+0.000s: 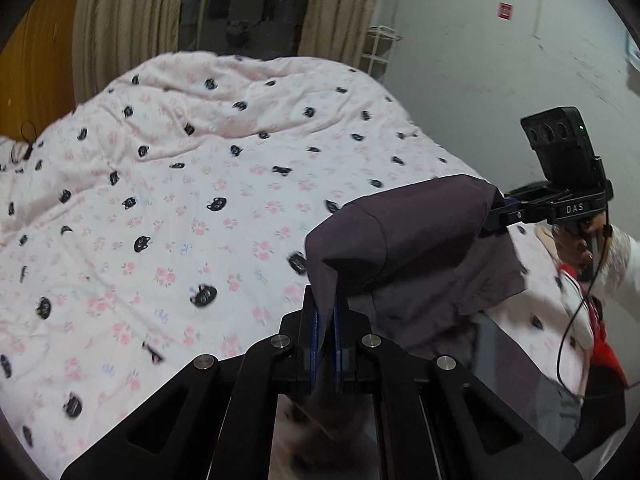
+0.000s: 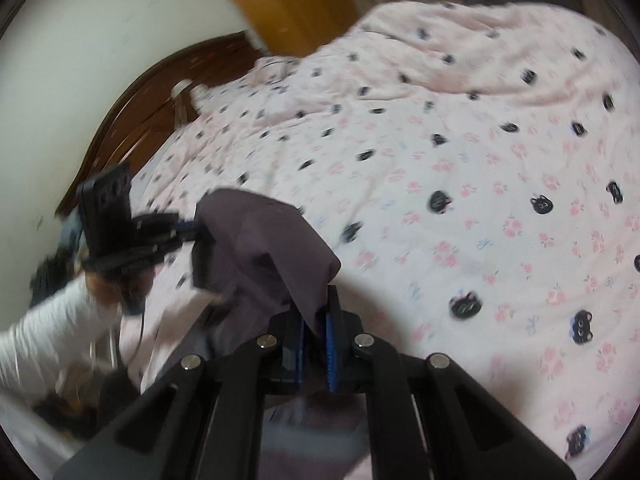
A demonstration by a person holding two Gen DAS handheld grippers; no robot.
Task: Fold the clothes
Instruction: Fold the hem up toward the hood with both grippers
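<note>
jaws of the left gripper [image 1: 326,320] are pinched nearly closed on one edge of the dark purple garment [image 1: 416,248] — cloth fills the thin gap between its blue pads [image 1: 316,334]. the right gripper [image 2: 316,328] clamps another edge the same way, jaws narrow, fabric wedged between them. the garment hangs slack between the two grippers, raised above the pink cat-print bedspread [image 1: 180,208], at the side of the bed nearest the cameras. a wooden headboard [image 2: 160,104] shows in the right wrist view.
</note>
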